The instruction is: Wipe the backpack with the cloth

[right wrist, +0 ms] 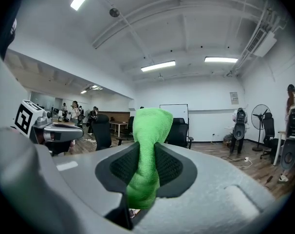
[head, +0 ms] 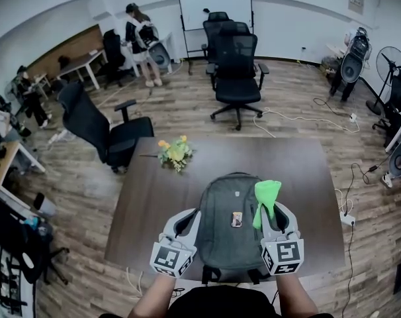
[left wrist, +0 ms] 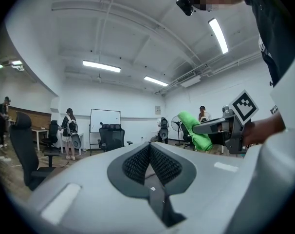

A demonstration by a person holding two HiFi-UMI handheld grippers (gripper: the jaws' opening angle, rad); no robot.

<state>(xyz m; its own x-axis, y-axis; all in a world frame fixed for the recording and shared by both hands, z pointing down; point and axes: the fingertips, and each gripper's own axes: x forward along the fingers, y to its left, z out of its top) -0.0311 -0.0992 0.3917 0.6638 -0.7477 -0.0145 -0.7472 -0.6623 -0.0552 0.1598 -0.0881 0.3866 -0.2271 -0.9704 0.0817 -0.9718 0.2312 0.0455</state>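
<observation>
From the head view, a grey fabric backpack (head: 230, 234) lies flat on the dark brown rectangular bench (head: 306, 177), close to its near edge. The left hand-held gripper (head: 194, 213) hangs over the backpack's left side and the right hand-held gripper (head: 270, 209) over its right side. A bright green soft cloth (head: 267, 194) sticks out past the right one's tips. A small bunch of yellow flowers (head: 175, 152) lies on the far left of the bench, apart from the backpack. 2 black office chairs (head: 237, 65) stand on the wooden floor beyond.

In the left gripper view, the left hand-held gripper's jaws are pressed together with nothing between them. The right hand-held gripper shows at the right with the green cloth in it.

In the right gripper view, the jaws pinch the green cloth, which bulges above them and hangs below.
</observation>
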